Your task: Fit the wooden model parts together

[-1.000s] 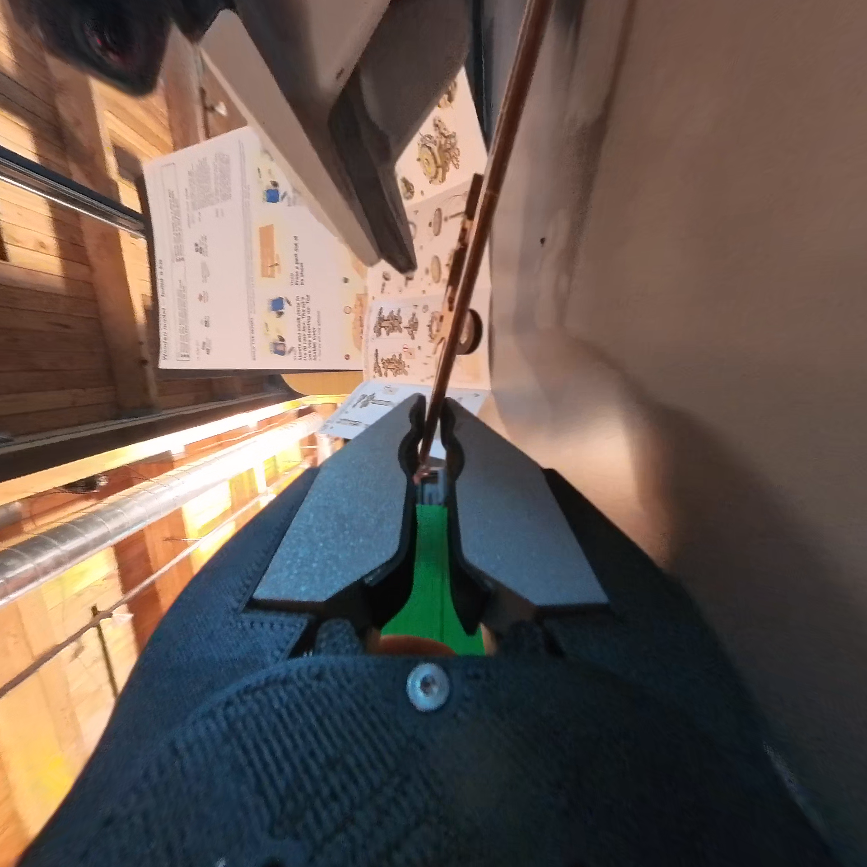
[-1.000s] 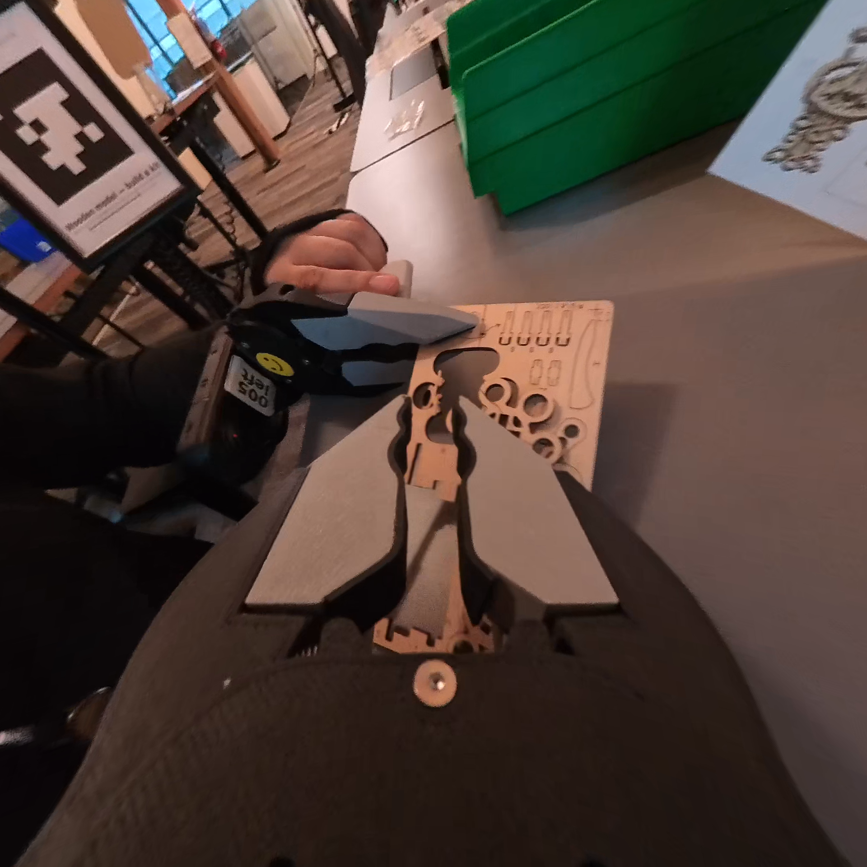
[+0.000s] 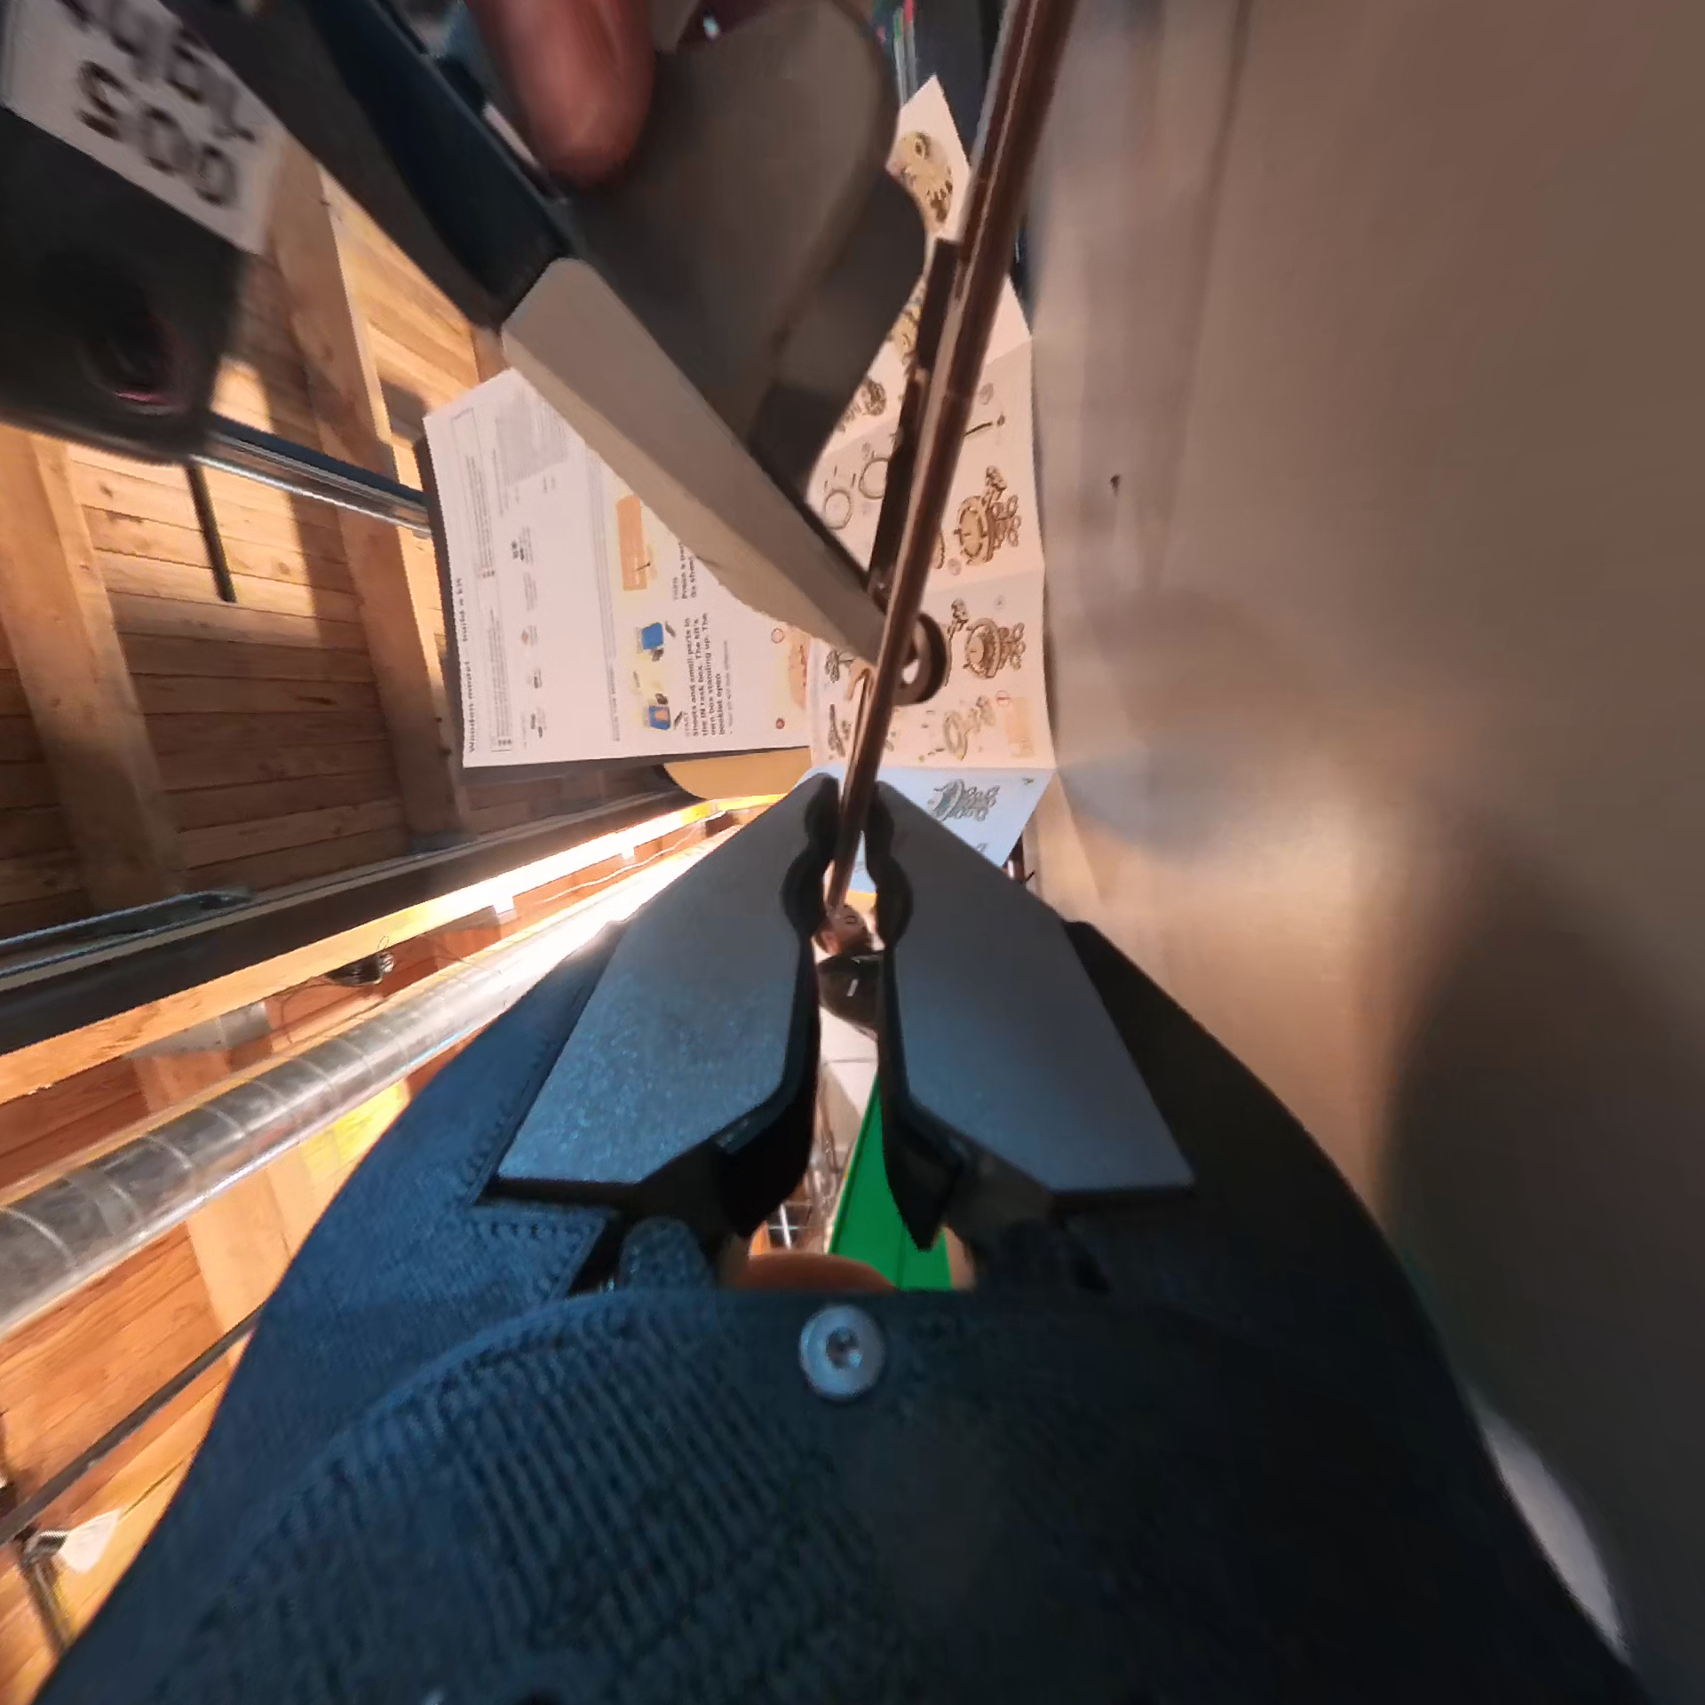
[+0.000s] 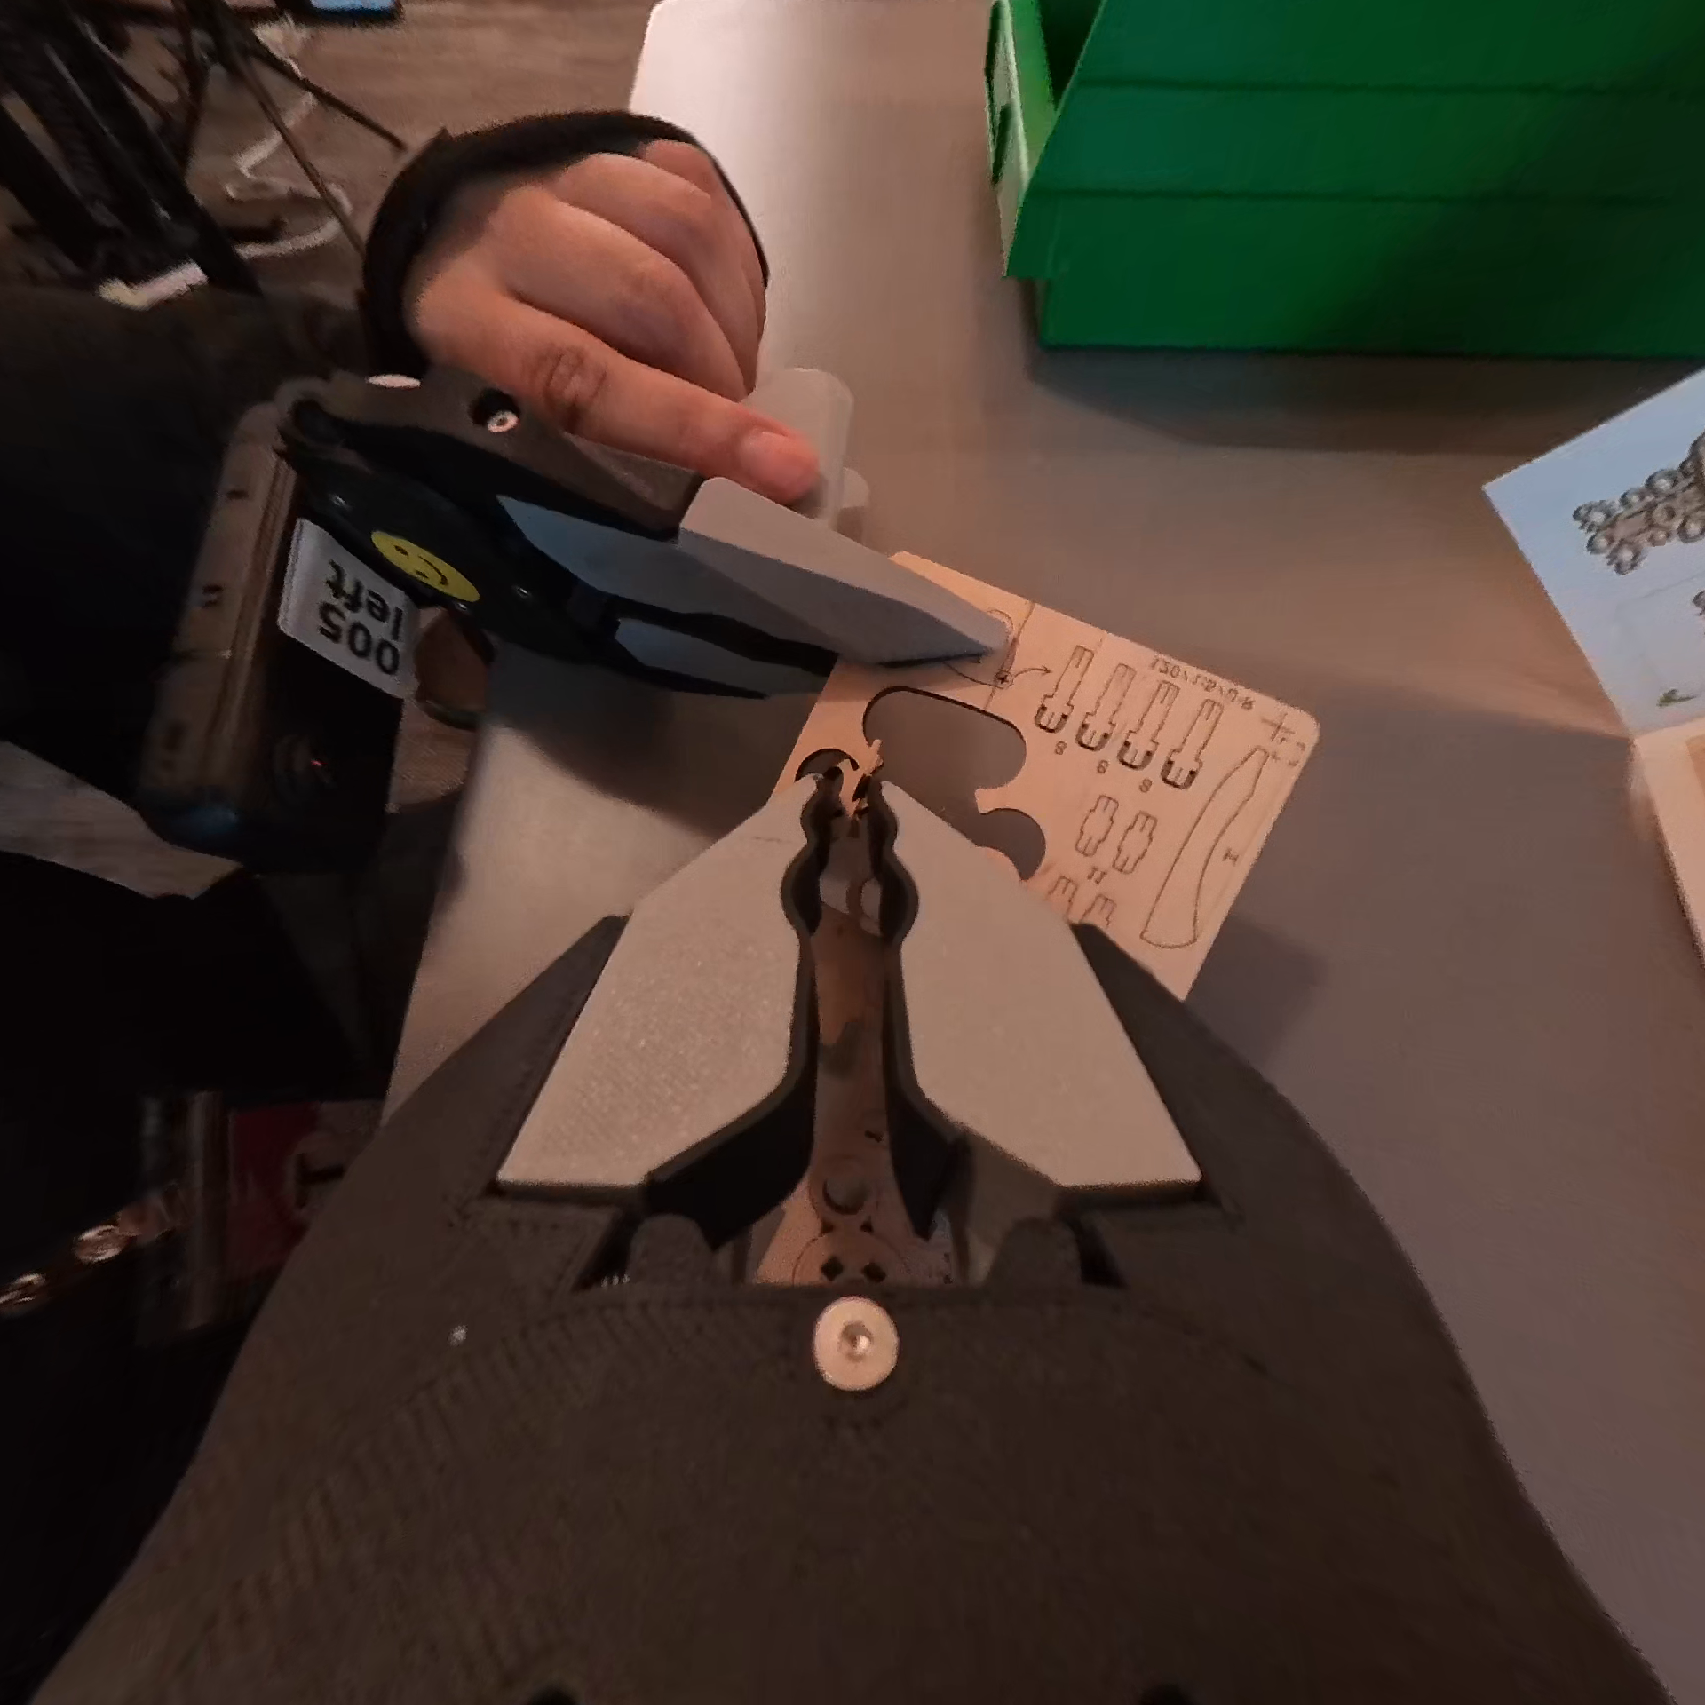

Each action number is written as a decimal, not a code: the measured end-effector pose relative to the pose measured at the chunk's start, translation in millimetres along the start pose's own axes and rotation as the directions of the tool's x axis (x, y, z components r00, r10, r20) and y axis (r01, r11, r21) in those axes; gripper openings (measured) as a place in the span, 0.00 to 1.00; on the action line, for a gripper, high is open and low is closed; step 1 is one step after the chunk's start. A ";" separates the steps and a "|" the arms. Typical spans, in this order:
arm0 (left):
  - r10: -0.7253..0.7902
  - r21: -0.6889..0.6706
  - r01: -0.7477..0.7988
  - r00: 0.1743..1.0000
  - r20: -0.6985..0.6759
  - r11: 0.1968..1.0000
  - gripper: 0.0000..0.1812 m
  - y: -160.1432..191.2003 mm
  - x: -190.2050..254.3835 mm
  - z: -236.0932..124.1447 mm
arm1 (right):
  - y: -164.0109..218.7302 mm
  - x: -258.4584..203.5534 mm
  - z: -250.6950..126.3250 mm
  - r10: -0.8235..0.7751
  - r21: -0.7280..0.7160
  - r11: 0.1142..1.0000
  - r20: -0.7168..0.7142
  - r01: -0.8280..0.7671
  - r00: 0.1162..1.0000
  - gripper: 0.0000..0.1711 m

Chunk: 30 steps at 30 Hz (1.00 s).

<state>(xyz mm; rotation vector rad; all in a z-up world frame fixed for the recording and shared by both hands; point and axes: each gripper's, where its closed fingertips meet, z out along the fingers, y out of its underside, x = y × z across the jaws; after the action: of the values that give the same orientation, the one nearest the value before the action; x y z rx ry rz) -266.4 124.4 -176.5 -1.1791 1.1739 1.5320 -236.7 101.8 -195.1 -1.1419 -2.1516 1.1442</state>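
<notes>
A thin wooden parts sheet [image 4: 1199, 784] with laser-cut pieces and a large cut-out is held above the grey table [image 4: 1384, 1015]. My left gripper [image 3: 847, 812] is shut on the sheet's edge; its own view shows the sheet edge-on [image 3: 932, 443]. In the right wrist view the left gripper [image 4: 987, 646] clamps the sheet's far left corner. My right gripper [image 4: 853, 798] is over the sheet at the cut-out's rim, jaws nearly together on a small wooden tab [image 4: 867, 784]. In the left wrist view its finger [image 3: 738, 517] touches the sheet.
Green bins [image 4: 1338, 184] stand at the back right. Printed instruction sheets lie on the table to the right [image 4: 1615, 572] and show in the left wrist view [image 3: 590, 590]. A person's hand [image 4: 600, 314] holds the left gripper. Left tips to right tips: about 4 cm.
My right gripper has moved forward to the rim of the cut-out and its jaws have narrowed onto the tab. The left gripper still clamps the sheet.
</notes>
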 end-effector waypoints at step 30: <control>-0.217 -0.018 0.217 0.968 -0.127 0.976 0.01 7.6 11.9 0.6 | -5.7 18.5 -6.8 -0.254 -0.051 0.966 -0.359 0.253 0.898 0.00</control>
<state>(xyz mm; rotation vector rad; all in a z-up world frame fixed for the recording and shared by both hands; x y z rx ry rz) -276.2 124.4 -186.8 -1.3783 1.0849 1.3105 -244.9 118.5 -186.4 -0.9507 -1.9407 0.7465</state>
